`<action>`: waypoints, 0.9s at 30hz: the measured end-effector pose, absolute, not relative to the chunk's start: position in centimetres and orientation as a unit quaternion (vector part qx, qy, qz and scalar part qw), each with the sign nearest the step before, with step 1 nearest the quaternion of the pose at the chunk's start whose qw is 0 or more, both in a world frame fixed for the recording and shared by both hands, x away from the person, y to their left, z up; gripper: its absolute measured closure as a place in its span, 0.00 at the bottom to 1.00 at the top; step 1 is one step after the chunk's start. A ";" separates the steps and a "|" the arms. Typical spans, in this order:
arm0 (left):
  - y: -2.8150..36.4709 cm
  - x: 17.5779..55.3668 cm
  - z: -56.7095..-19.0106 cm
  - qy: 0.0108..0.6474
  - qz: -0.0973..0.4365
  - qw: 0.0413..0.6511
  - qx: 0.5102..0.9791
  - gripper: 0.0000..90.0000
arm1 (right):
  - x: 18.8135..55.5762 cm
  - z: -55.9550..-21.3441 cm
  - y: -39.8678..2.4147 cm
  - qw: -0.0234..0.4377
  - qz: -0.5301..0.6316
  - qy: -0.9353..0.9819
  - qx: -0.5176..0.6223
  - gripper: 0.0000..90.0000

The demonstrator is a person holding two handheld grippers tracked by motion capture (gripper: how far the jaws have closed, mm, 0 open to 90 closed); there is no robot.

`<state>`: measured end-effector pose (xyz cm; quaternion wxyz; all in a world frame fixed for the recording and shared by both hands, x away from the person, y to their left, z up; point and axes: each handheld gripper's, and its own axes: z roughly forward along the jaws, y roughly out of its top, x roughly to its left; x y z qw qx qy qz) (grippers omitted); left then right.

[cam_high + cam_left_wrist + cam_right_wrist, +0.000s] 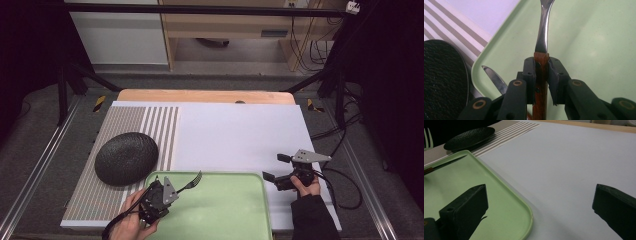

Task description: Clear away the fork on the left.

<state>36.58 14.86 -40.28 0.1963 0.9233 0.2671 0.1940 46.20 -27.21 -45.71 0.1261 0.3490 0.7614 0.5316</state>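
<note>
A fork (192, 181) with a brown wooden handle and steel tines hangs over the left part of a light green tray (220, 175). My left gripper (172, 192) is shut on it. In the left gripper view the two black jaws clamp the wooden handle, and the fork (543, 30) points up and away over the tray (586, 37). A knife (495, 80) lies in the tray near its left rim. My right gripper (275, 167) is held open over the white surface just right of the tray, with nothing between its jaws.
A black textured plate (126, 158) rests on a striped placemat (160, 125) left of the tray. A white board (235, 135) covers the table beyond the tray. In the right gripper view the tray's corner (499, 202) lies at the left and the plate (469, 137) farther off.
</note>
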 end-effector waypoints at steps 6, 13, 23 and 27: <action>14.2 35.8 -40.4 0.262 0.182 0.189 0.929 0.85 | 46.2 -45.7 -27.2 0.125 0.532 0.761 0.349 0.01; 13.4 35.4 -41.1 0.248 0.166 0.167 0.940 0.85 | 46.2 -45.7 -27.3 0.126 0.532 0.761 0.349 0.01; 12.5 35.4 -42.7 0.233 0.160 0.129 0.951 0.85 | 46.2 -45.7 -27.2 0.126 0.532 0.762 0.349 0.01; 12.2 35.3 -43.1 0.227 0.158 0.120 0.954 0.85 | 46.2 -45.7 -27.2 0.126 0.532 0.761 0.349 0.01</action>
